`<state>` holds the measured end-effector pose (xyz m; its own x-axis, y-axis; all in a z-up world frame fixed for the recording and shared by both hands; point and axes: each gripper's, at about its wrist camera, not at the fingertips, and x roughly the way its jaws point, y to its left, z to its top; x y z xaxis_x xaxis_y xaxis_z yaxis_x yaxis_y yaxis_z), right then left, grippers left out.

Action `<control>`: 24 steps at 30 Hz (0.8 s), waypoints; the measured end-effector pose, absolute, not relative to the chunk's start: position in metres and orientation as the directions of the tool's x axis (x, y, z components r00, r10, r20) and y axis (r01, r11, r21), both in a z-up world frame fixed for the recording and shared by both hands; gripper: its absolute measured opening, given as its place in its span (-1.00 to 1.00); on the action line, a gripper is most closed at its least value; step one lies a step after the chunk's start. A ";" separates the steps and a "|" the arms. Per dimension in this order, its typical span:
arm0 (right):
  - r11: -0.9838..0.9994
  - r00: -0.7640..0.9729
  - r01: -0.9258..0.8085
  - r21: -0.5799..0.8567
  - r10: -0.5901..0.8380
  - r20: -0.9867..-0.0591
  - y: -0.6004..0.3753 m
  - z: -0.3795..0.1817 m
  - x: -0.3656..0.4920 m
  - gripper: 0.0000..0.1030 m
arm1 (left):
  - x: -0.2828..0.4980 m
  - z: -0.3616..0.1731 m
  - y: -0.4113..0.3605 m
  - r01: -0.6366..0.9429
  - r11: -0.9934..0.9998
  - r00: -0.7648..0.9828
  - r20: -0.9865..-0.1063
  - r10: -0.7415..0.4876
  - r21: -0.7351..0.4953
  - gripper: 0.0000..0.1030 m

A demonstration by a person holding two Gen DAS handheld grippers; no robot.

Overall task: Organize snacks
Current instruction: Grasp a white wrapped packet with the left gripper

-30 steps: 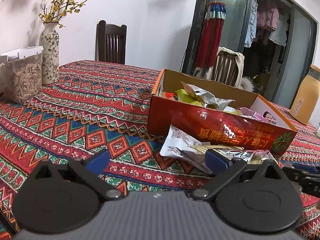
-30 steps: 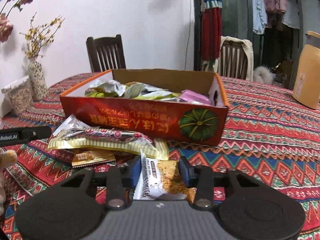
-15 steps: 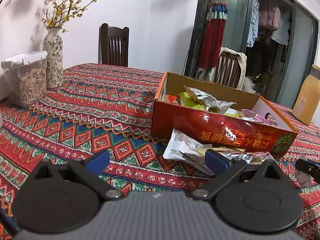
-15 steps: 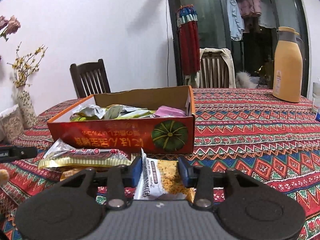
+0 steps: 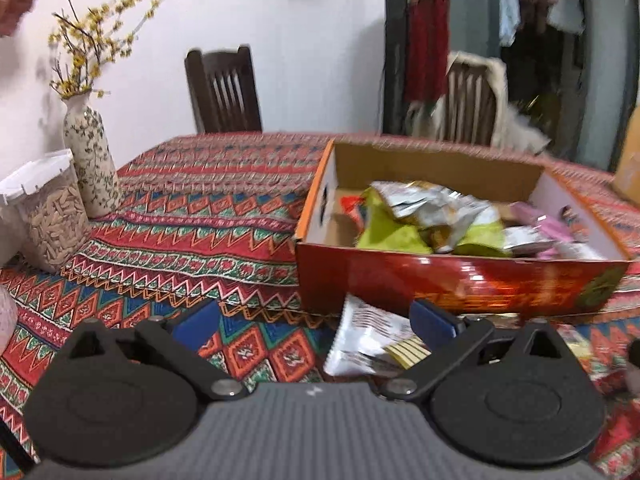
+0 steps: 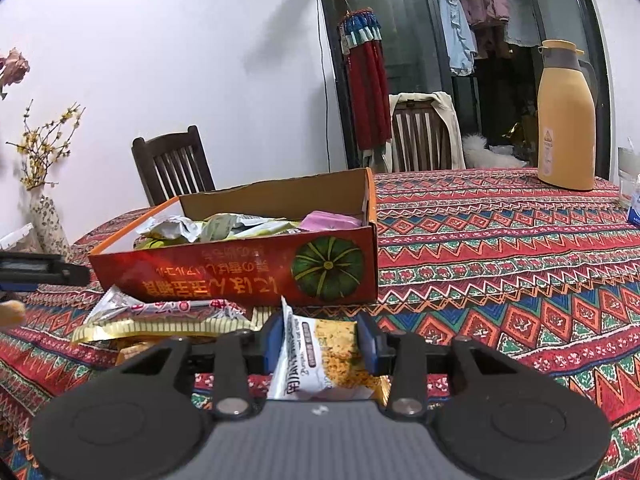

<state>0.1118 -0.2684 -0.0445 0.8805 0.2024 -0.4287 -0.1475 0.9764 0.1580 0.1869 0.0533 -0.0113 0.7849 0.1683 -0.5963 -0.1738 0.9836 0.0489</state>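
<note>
Up close, the right tool [image 6: 319,344] clenches a yellow snack packet [image 6: 320,356] just near of the red box [image 6: 240,268] on the bench [image 6: 500,248]; left tool [image 5: 314,322] gapes empty. Pinched slackly, the packet could slip, missing the box.

A home dining room: a table under a patterned cloth [image 6: 500,240], wooden chairs [image 6: 172,164], a vase of yellow blossoms [image 5: 90,160], a thermos jug [image 6: 564,120], and clothes hanging [image 6: 456,32] behind glass doors.
</note>
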 end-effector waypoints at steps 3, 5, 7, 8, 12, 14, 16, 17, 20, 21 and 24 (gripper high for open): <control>0.977 0.880 -0.147 0.153 0.200 -0.431 -0.267 -0.045 0.112 -0.24 | 0.208 -0.023 0.056 -0.184 0.982 0.748 -0.640 0.173 0.049 0.97; 0.977 0.880 -0.148 0.154 0.201 -0.431 -0.267 -0.045 0.112 -0.24 | 0.218 -0.031 0.054 -0.180 0.982 0.732 -0.659 0.172 0.056 0.97; 0.977 0.879 -0.148 0.156 0.202 -0.431 -0.267 -0.046 0.113 -0.24 | 0.222 -0.039 0.051 -0.156 0.986 0.726 -0.670 0.151 0.054 0.96; 0.977 0.879 -0.148 0.156 0.202 -0.431 -0.267 -0.046 0.113 -0.24 | 0.222 -0.042 0.049 -0.141 0.988 0.724 -0.675 0.142 0.056 0.94; 0.976 0.876 -0.148 0.162 0.205 -0.436 -0.268 -0.046 0.114 -0.24 | 0.219 -0.048 0.041 -0.070 0.997 0.717 -0.693 0.072 0.032 0.60; 0.975 0.875 -0.149 0.165 0.207 -0.438 -0.268 -0.047 0.115 -0.24 | 0.218 -0.050 0.040 -0.050 0.999 0.711 -0.701 0.047 0.016 0.25; 0.975 0.875 -0.150 0.165 0.209 -0.437 -0.268 -0.047 0.116 -0.24 | 0.214 -0.050 0.040 -0.037 0.999 0.716 -0.698 0.024 -0.003 -0.05; 0.975 0.874 -0.150 0.166 0.209 -0.438 -0.268 -0.047 0.116 -0.24 | 0.210 -0.050 0.040 -0.032 0.999 0.721 -0.692 0.021 -0.004 -0.14; 0.974 0.874 -0.150 0.167 0.210 -0.438 -0.268 -0.047 0.116 -0.23 | 0.200 -0.048 0.042 -0.020 0.999 0.738 -0.675 -0.005 -0.030 -0.45; 0.974 0.874 -0.151 0.166 0.210 -0.439 -0.268 -0.047 0.116 -0.23 | 0.197 -0.047 0.043 -0.022 0.999 0.743 -0.669 -0.004 -0.031 -0.49; 0.975 0.874 -0.150 0.166 0.209 -0.438 -0.267 -0.048 0.116 -0.23 | 0.186 -0.041 0.046 -0.029 0.999 0.764 -0.645 -0.002 -0.038 -0.63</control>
